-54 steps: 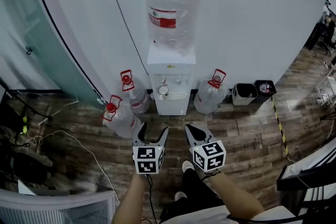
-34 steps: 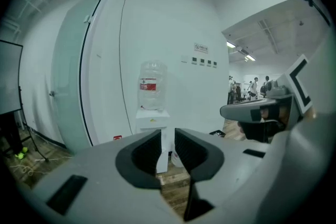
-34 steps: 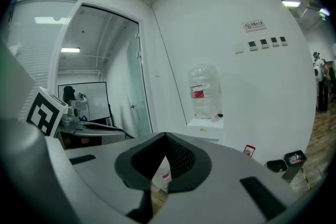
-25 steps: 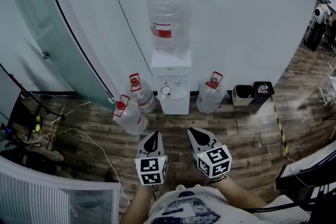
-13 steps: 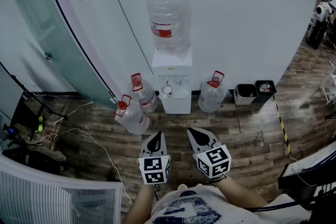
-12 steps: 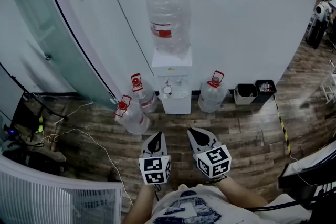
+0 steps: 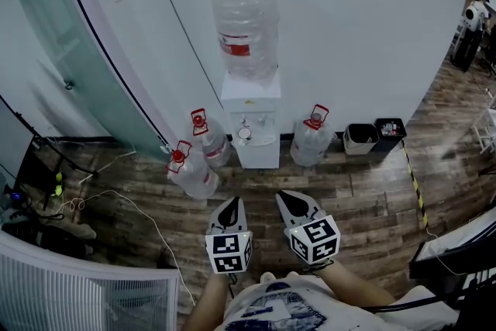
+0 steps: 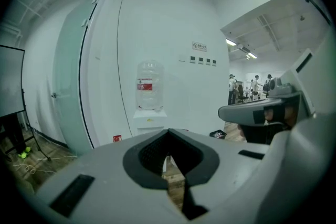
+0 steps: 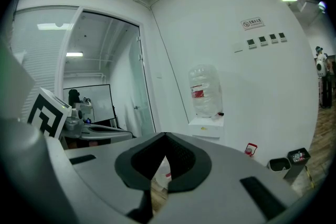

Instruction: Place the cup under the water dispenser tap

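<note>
Head view, water dispenser: a white cabinet stands against the white wall. One large clear bottle with a red label is upended on top, and its water level cannot be read.
Head view, cup: a small pale round shape sits in the dispenser's tap recess, too small to confirm. It lies well ahead of both pairs of jaws, across the wooden floor.
Head view, spare jugs: three red-capped jugs stand on the floor, two to the left of the dispenser and one to the right.
Head view, bins: there are two, a pale bin and a black bin, side by side to the right of the jugs. The black one holds some litter.
Head view, left gripper: its jaws are pressed together with nothing in them, aimed towards the dispenser.
Head view, right gripper: it is just beside the left, its jaws likewise closed and empty.
Left gripper view, left gripper: the tips meet and grip nothing. The water dispenser and bottle stand straight beyond, well apart from them. The cup cannot be made out, and people stand far off at the right.
Right gripper view, right gripper: the jaws are together and empty. The water dispenser and bottle rise beyond, with one of the spare jugs, the pale bin and the black bin to their right. No cup can be made out.
</note>
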Tool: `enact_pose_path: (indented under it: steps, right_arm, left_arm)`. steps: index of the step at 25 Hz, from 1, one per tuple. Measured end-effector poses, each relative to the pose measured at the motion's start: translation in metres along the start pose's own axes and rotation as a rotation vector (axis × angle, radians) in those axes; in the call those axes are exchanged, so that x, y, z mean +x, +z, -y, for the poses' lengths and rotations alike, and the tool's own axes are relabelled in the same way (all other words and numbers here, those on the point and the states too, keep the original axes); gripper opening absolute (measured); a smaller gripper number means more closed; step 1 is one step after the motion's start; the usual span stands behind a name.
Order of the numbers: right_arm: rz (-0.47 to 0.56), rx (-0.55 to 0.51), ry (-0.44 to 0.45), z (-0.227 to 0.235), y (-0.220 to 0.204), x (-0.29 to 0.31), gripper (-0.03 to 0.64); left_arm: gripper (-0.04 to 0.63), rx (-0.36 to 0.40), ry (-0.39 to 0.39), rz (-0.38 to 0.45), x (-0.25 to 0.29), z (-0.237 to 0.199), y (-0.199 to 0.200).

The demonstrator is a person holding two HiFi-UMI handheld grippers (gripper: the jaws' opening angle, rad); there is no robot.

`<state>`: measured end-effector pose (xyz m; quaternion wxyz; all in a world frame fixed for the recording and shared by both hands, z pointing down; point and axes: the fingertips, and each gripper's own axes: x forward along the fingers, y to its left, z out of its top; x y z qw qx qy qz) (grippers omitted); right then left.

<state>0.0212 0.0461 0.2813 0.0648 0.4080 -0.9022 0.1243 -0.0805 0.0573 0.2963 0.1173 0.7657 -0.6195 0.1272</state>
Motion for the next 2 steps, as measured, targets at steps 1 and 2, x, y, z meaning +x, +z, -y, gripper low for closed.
enact_pose_path:
  steps: [1, 2]
  right_arm:
    - [0.001, 0.0, 0.001, 0.0008, 0.0009, 0.0005, 0.02]
    - [0.002, -0.001, 0.002, 0.0017, 0.0017, 0.001, 0.02]
  left_arm:
    - [0.049, -0.002, 0.003, -0.001, 0.0011, -0.0004, 0.0003]
    - [0.049, -0.003, 0.005, -0.001, 0.0022, -0.0009, 0.0007]
